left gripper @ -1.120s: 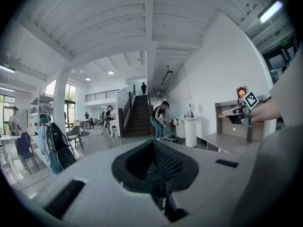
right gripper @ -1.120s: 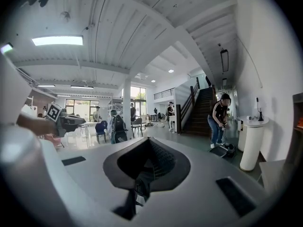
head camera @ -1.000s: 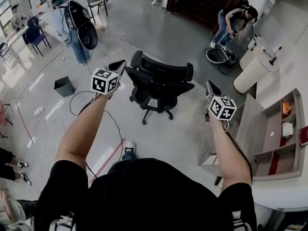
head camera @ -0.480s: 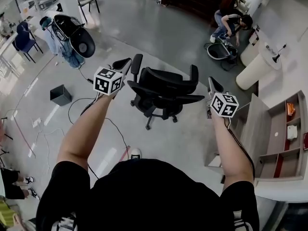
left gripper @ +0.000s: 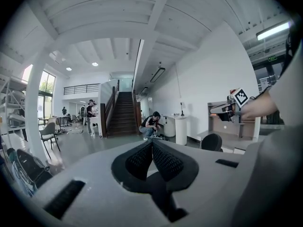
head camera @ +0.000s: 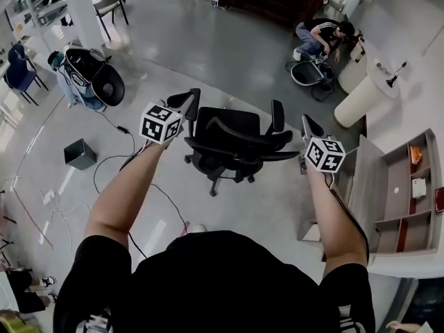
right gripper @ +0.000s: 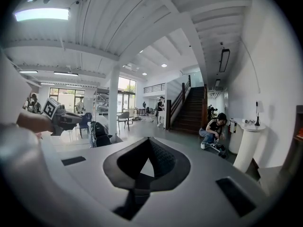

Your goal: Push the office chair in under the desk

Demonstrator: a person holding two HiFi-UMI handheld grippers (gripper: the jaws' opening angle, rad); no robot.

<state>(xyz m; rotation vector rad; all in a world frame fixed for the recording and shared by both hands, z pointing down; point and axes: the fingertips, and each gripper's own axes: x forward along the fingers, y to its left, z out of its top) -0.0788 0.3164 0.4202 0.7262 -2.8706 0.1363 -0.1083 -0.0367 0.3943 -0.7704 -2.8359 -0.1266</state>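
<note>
Head view: shows the black mesh-backed office chair on castors [head camera: 234, 136] standing out on the open grey concrete floor [head camera: 270, 200], backrest toward the person and seat facing away, not yet under anything. Places the pale wood desk with its shelf hutch [head camera: 362, 175] off to the right, apart from the chair, with bare floor between. Puts the left gripper [head camera: 184, 98] just beside the chair's left armrest [head camera: 192, 103] and the right gripper [head camera: 306, 122] just beside the right end of the backrest; cannot tell contact at either. Also shows a thin black cable [head camera: 166, 186] trailing on the floor left of the castors.

Left gripper view: finds the ribbed black pads [left gripper: 168, 162] pressed together to a point, with nothing caught between them.

Right gripper view: finds the same here, pads [right gripper: 162, 161] closed tip to tip and holding nothing.

Judged step: getting set on the backrest to steer the chair rightward. Best to use the closed tips as blunt pushers on the stiff frame, not the mesh. Press evenly on both sides, or the chair will likely spin on its base. Swing the seat round to face the desk opening first, then roll it straight in. Go slowly near the end and watch the armrests against the desk edge. Keep the castors off the cable.
</note>
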